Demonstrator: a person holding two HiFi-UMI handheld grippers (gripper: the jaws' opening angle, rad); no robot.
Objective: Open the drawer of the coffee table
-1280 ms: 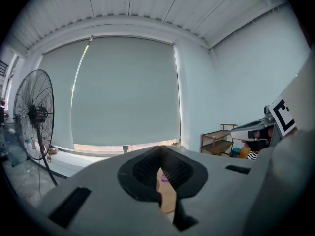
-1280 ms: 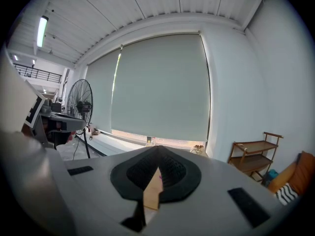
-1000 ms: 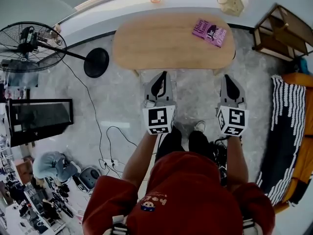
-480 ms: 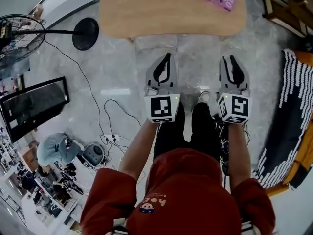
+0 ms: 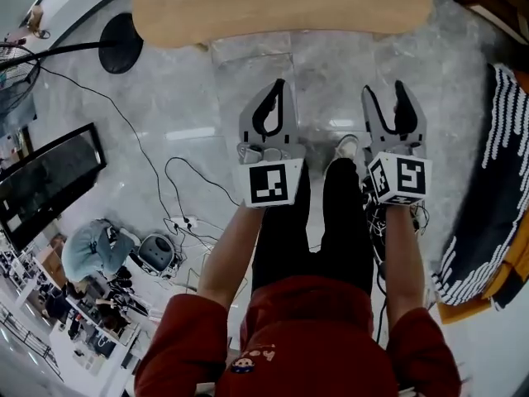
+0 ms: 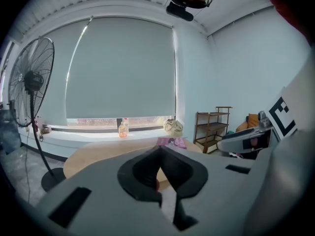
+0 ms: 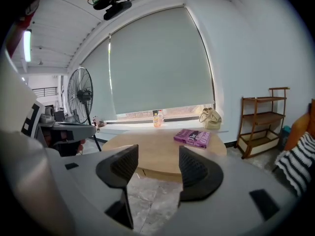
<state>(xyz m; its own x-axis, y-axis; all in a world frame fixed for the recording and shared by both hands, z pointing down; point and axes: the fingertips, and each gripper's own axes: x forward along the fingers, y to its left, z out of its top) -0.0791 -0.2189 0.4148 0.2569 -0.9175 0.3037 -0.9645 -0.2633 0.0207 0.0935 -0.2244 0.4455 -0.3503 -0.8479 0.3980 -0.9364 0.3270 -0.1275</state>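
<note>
The low oval wooden desk stands at the top of the head view. Its near long edge faces the person, and a purple book lies towards its far right end. Both claws are held out over the grey stone floor, short of that near edge and clear of it.

The left claw points at the near edge roughly at its middle. Its jaws are pressed together, the tips meet, and there is nothing between them. In its own view the desk top lies just beyond the closed tips.

The right claw sits beside the left one, level with it, and points at the near edge closer to the desk's right end. Its jaws have just been opening and now stand spread, with nothing between them. Only the desk's near edge and the floor show through the gap, well beyond the pads.

I cannot pick out the drawer for certain. A paler band runs under the near edge of the top, but whether that is its front I cannot tell. Neither claw touches the desk.

Behind the desk, a bottle and a bag stand on a window ledge. A pedestal fan stands off the desk's left end and a wooden shelf unit off its right.
</note>
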